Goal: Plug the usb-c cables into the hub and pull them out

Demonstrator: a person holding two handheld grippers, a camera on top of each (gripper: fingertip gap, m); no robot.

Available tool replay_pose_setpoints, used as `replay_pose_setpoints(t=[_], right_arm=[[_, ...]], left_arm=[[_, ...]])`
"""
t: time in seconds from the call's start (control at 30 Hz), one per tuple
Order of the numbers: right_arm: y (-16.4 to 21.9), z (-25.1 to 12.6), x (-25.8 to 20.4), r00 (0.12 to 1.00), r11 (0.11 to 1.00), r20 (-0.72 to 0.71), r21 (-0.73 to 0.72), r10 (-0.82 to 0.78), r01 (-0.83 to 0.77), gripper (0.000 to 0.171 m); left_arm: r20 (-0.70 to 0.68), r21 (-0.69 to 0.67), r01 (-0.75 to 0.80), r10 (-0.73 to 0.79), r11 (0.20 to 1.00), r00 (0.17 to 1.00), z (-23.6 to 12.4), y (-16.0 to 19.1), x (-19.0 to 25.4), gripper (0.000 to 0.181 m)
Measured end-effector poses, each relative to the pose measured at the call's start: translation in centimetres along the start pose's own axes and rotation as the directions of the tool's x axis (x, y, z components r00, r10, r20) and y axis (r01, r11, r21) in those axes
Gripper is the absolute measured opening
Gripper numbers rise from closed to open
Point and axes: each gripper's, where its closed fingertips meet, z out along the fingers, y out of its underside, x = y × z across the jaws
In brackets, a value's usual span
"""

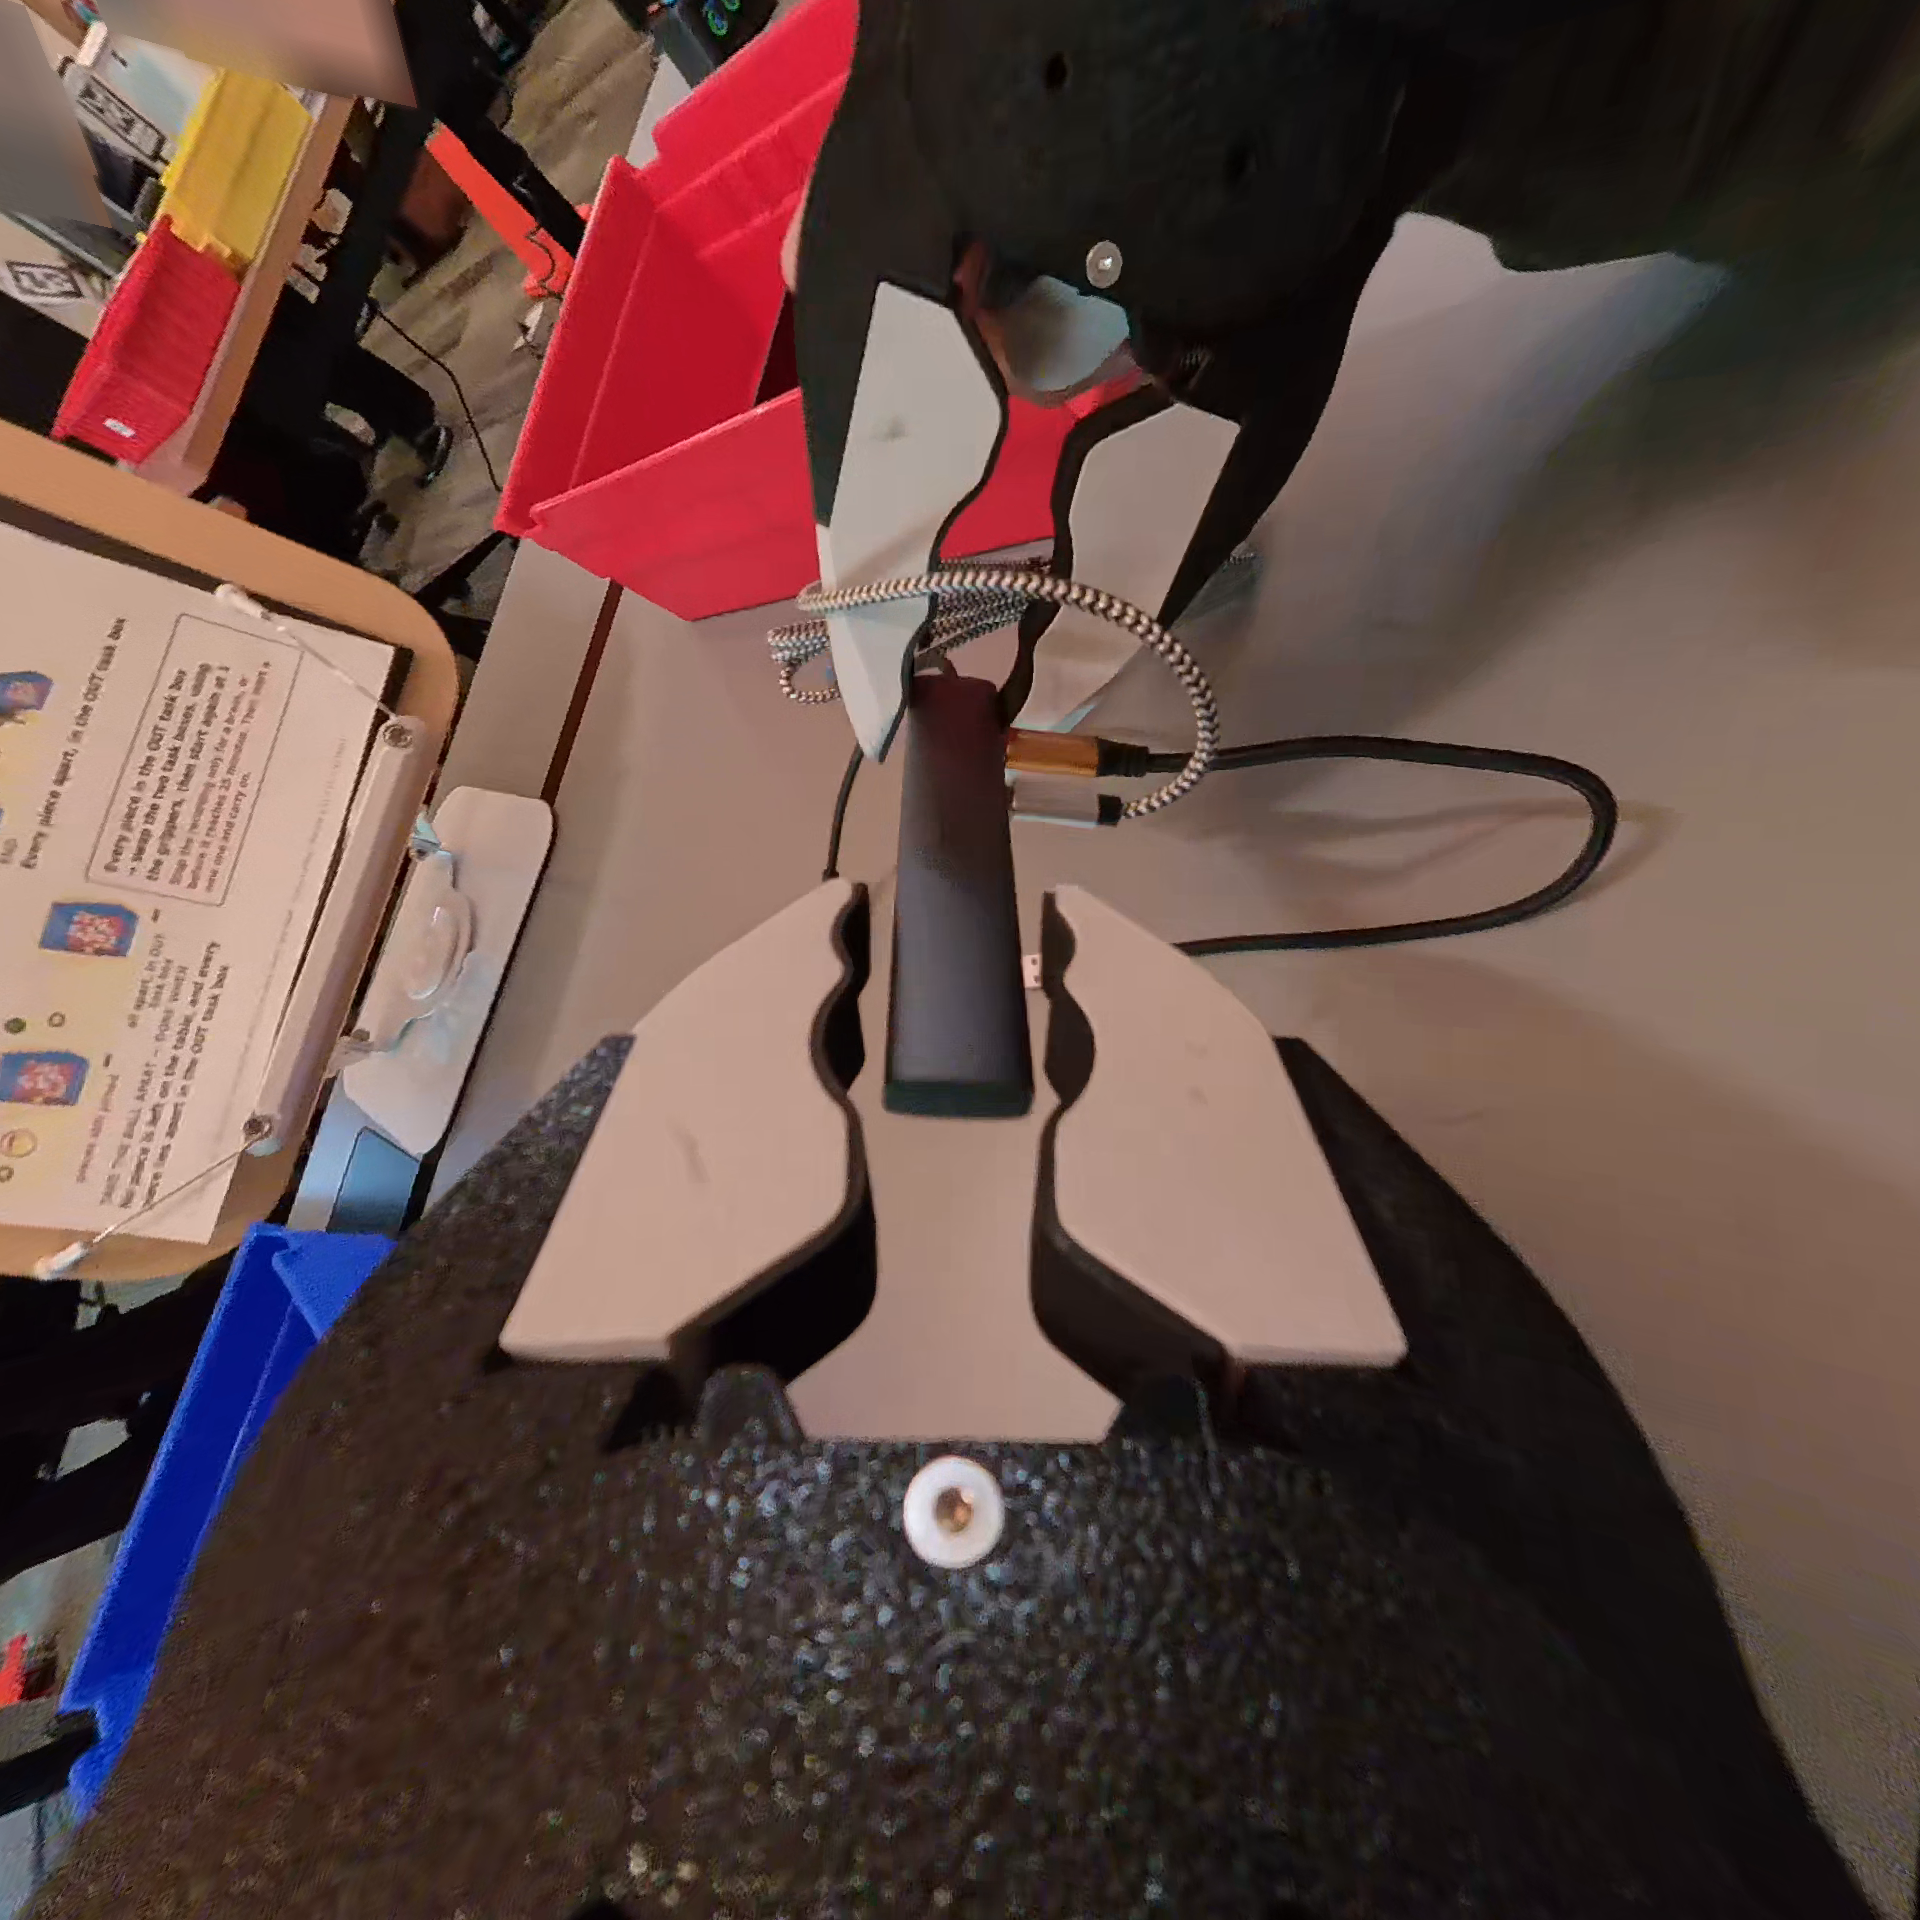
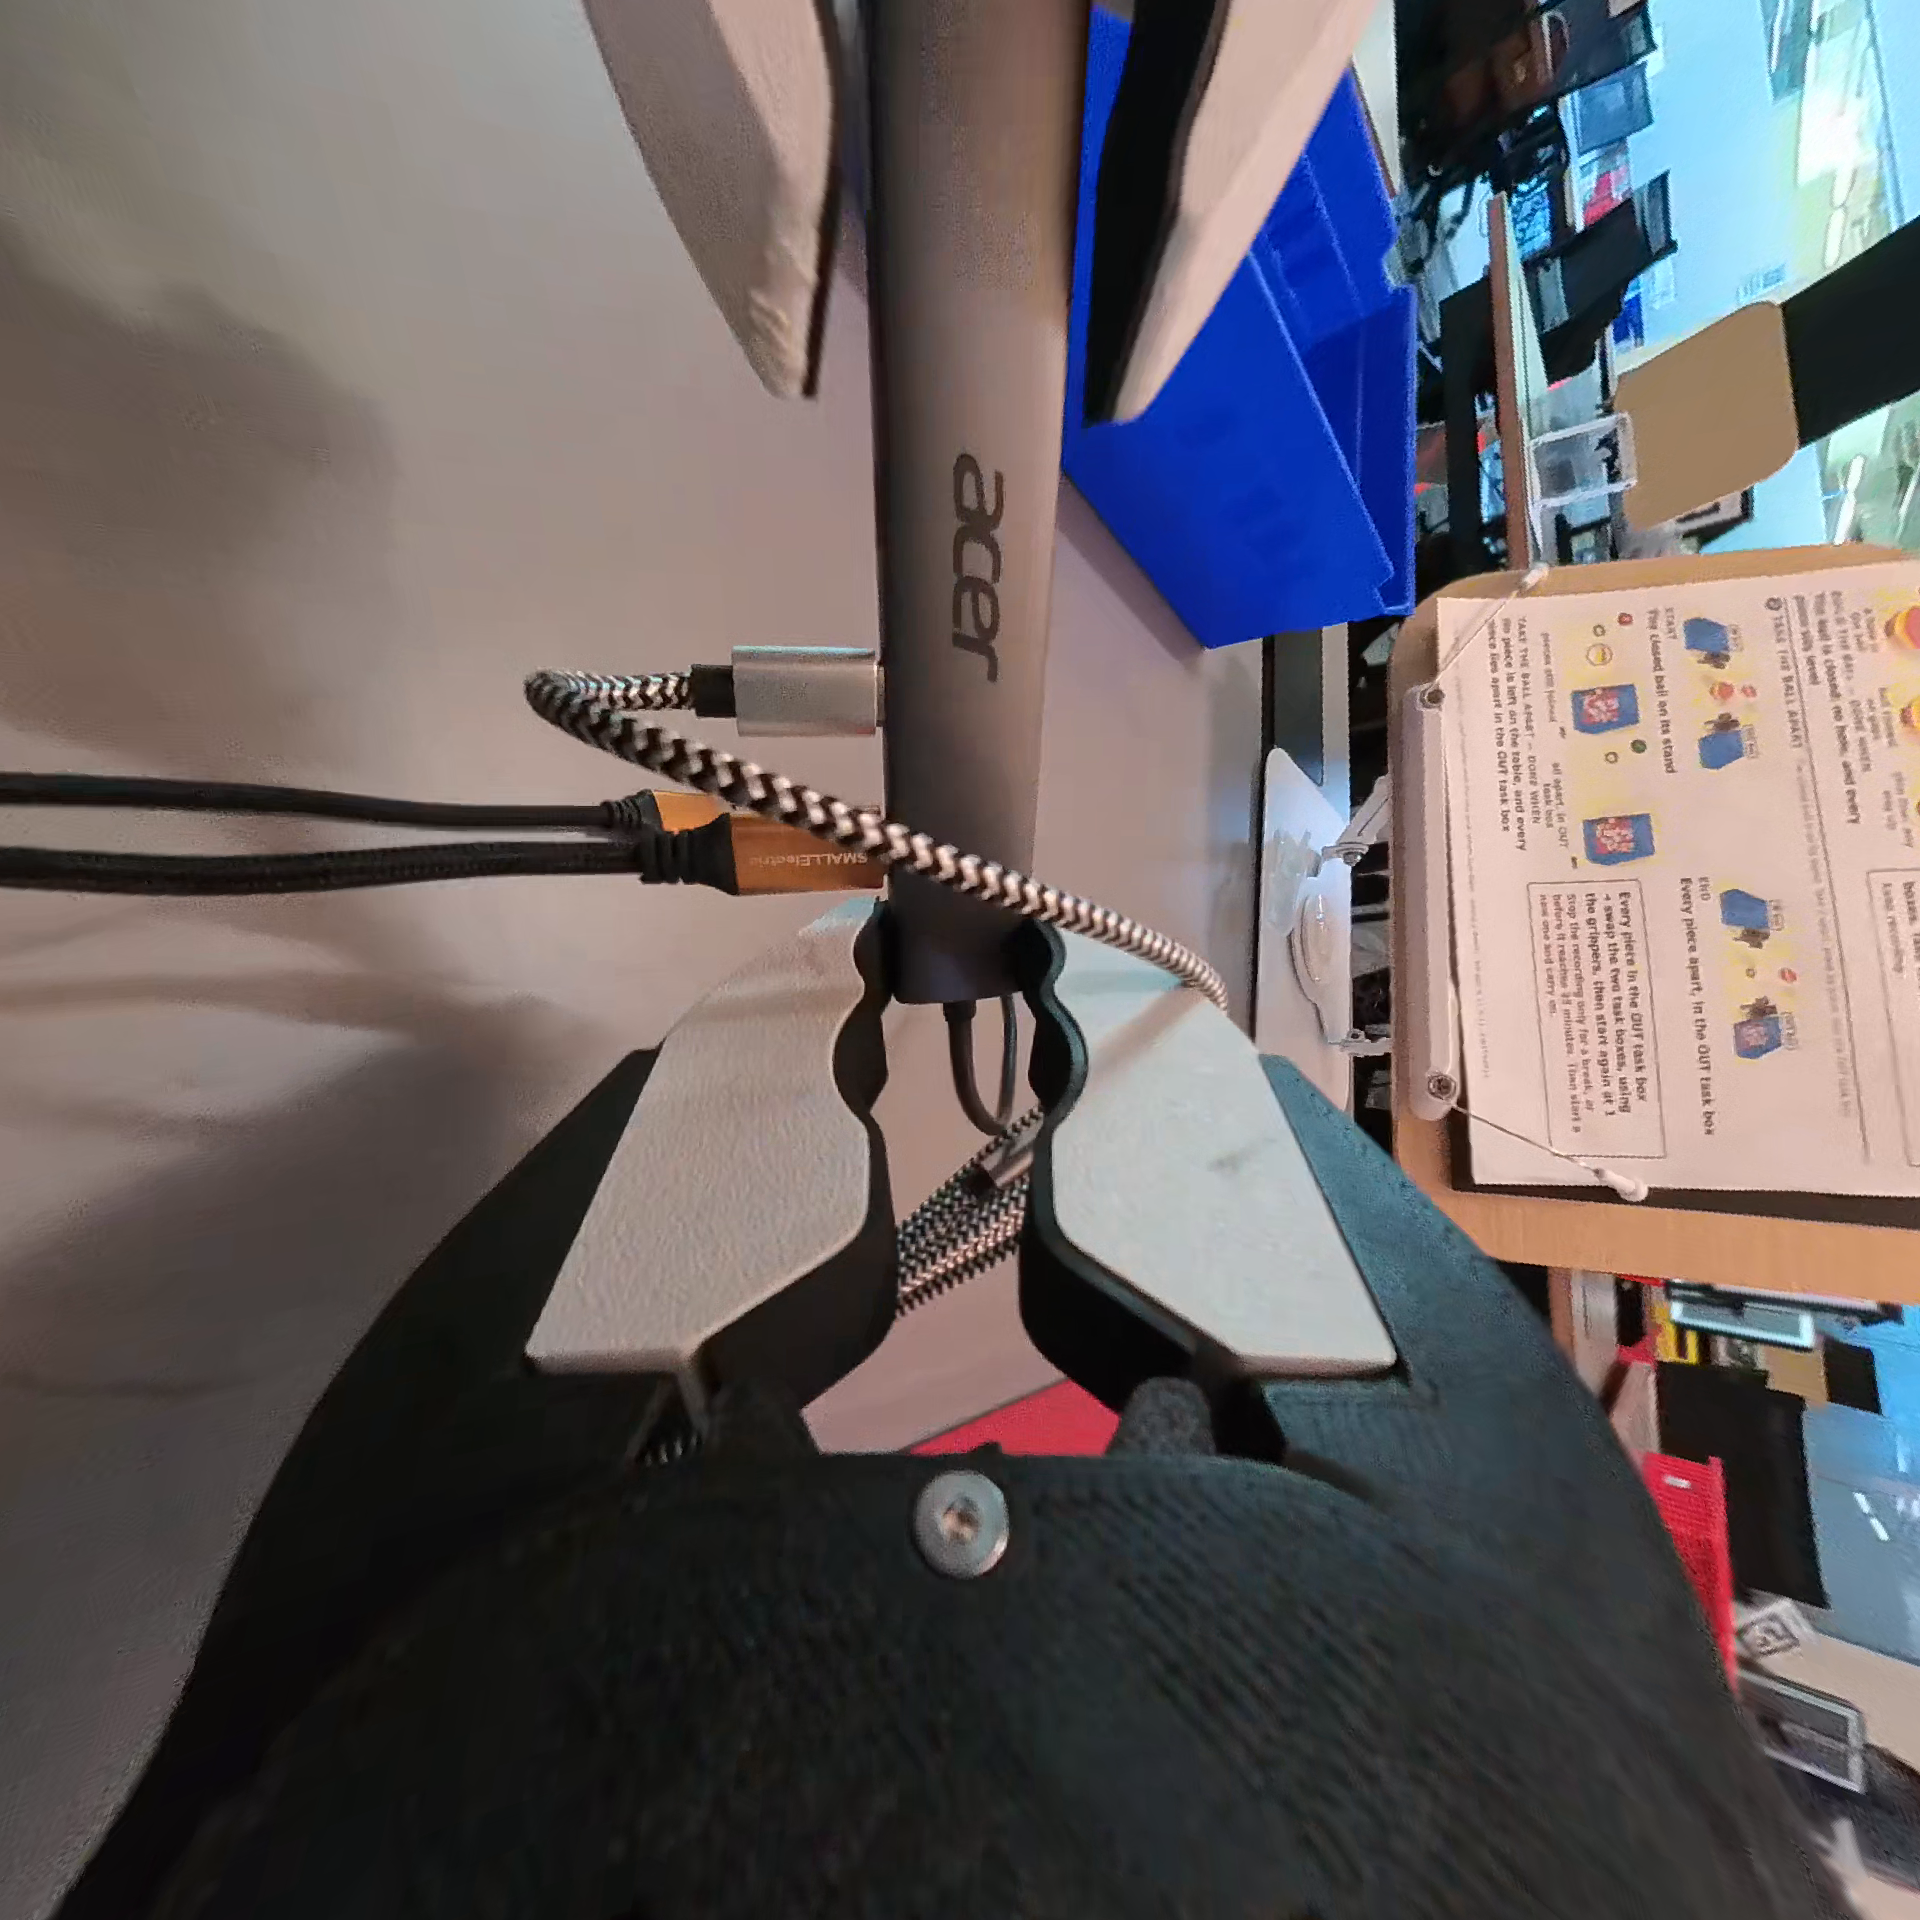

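Observation:
A dark grey hub (image 1: 956,987) lies lengthwise between both grippers. My left gripper (image 1: 951,904) straddles its near end, jaws open with slim gaps on each side. My right gripper (image 2: 961,951) is shut on the hub's (image 2: 914,520) cable end and also shows in the left wrist view (image 1: 951,717). A silver plug (image 2: 805,688) on a black-and-white braided cable (image 2: 831,821) and a gold plug (image 2: 800,857) on a black cable (image 1: 1558,883) sit in the hub's side ports. The hub's thin tail cable (image 2: 966,1060) hangs between my right fingers.
The grey table (image 1: 1558,1143) holds a red bin (image 1: 665,416) behind the right gripper and a blue bin (image 2: 1247,416) by the left gripper. An instruction sheet on a board (image 2: 1662,883) lies beside the table. Coiled braided cable (image 2: 956,1216) lies under my right gripper. Tip to tip, the grippers are about 8 centimetres apart.

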Motion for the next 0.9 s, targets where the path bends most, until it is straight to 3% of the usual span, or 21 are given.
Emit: replay_pose_setpoints(t=[0.07,0.3,0.53,0.9], right_arm=[[0.0,-0.1,-0.2,1.0,1.0,0.011,-0.009,-0.015,0.016,0.024],[0.8,-0.6,-0.4,0.998,0.997,0.032,-0.045,-0.063,0.064,0.024],[0.3,-0.9,-0.6,0.998,0.999,0.059,0.045,-0.018,0.016,0.024],[-0.1,-1.1,-0.9,0.996,0.994,0.086,0.109,-0.013,0.004,0.024]], left_arm=[[0.003,-0.001,-0.018,0.018,1.0,1.0,0.6,0.0,0.3,0.023],[0.029,-0.062,-0.079,0.081,0.995,0.996,1.9,1.3,0.7,0.023],[0.09,0.103,-0.064,0.055,0.993,0.994,2.3,0.8,0.4,0.023],[0.013,0.25,0.047,-0.052,0.967,0.999,2.1,1.1,0.8,0.03]])
